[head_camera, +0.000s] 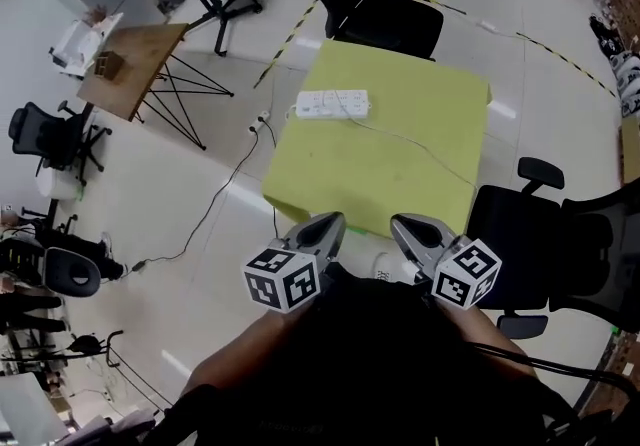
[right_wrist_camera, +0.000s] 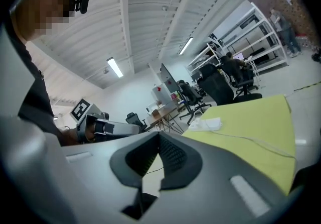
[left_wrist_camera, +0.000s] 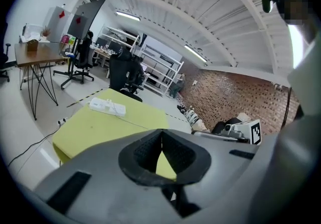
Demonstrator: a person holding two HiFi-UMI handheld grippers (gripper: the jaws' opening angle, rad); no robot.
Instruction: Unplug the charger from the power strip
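Note:
A white power strip (head_camera: 331, 104) lies on the far left part of the yellow-green table (head_camera: 400, 184). A thin white cable (head_camera: 420, 149) runs from it across the tabletop to the right; I cannot make out the charger apart from the strip at this distance. Both grippers hang close to my body, short of the table's near edge. The left gripper (head_camera: 333, 223) and the right gripper (head_camera: 399, 225) point toward the table. Each is shut with nothing between its pads. The strip (left_wrist_camera: 108, 107) shows far ahead of the left gripper (left_wrist_camera: 161, 132), and the strip (right_wrist_camera: 206, 124) likewise lies beyond the right gripper (right_wrist_camera: 159, 135).
A black office chair (head_camera: 390, 14) stands behind the table and another (head_camera: 545, 234) at its right near corner. A wooden folding table (head_camera: 130, 64) is at the left. A black cable (head_camera: 215, 199) trails over the floor from a socket (head_camera: 262, 119) beside the table.

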